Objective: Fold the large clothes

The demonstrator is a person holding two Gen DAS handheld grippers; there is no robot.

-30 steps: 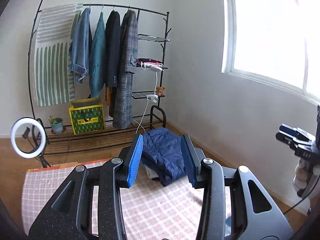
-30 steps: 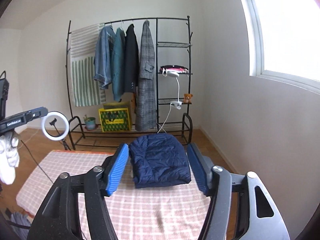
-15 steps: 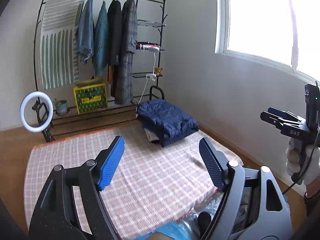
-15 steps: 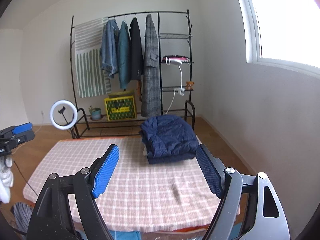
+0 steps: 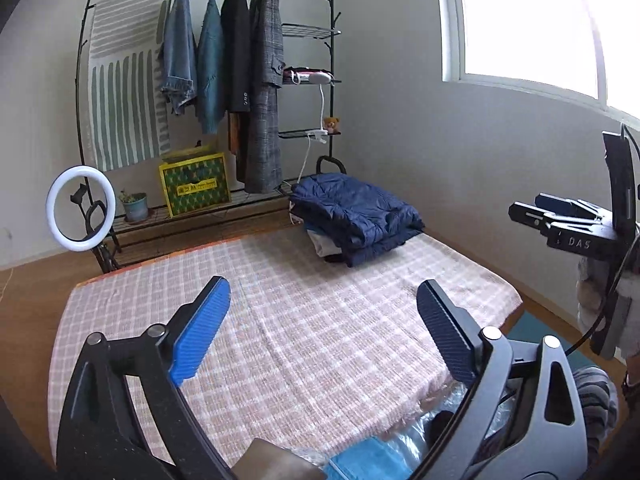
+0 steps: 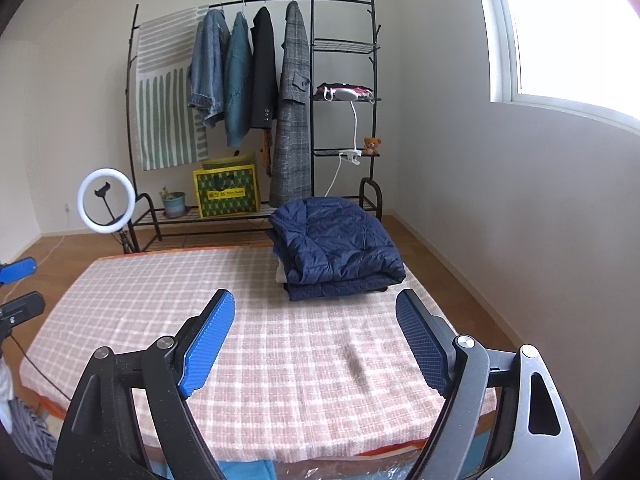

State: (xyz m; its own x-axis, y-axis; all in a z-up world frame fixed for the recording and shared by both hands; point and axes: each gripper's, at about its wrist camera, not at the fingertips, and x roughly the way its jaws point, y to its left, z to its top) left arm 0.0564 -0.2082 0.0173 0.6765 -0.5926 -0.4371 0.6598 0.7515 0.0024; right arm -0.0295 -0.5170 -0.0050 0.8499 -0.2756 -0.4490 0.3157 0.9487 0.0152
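Resting on the far right corner of the bed, the folded navy quilted puffer jacket [image 6: 338,246] tops a small stack, with a pale garment [image 5: 322,242] showing beneath it. Both claws hang back over the near edge, holding nothing: the left claw [image 5: 322,330] has its blue-padded fingers spread wide, and so does the right claw [image 6: 316,338].

The jacket looks light, puffy and soft, with a smooth shell that is probably slippery, so a pinch on one thin layer may slide off. A firmer hold would likely be at the thick folded edge facing the claws, taking several layers together.

The pink and white checked bedspread [image 6: 248,320] lies flat and mostly bare, a soft surface that will give under pressure. Beyond the far edge stands a black metal clothes rack [image 6: 312,92] with hanging coats, a white ring light [image 6: 106,200] to its left, a bright window [image 5: 536,20] on the right wall.
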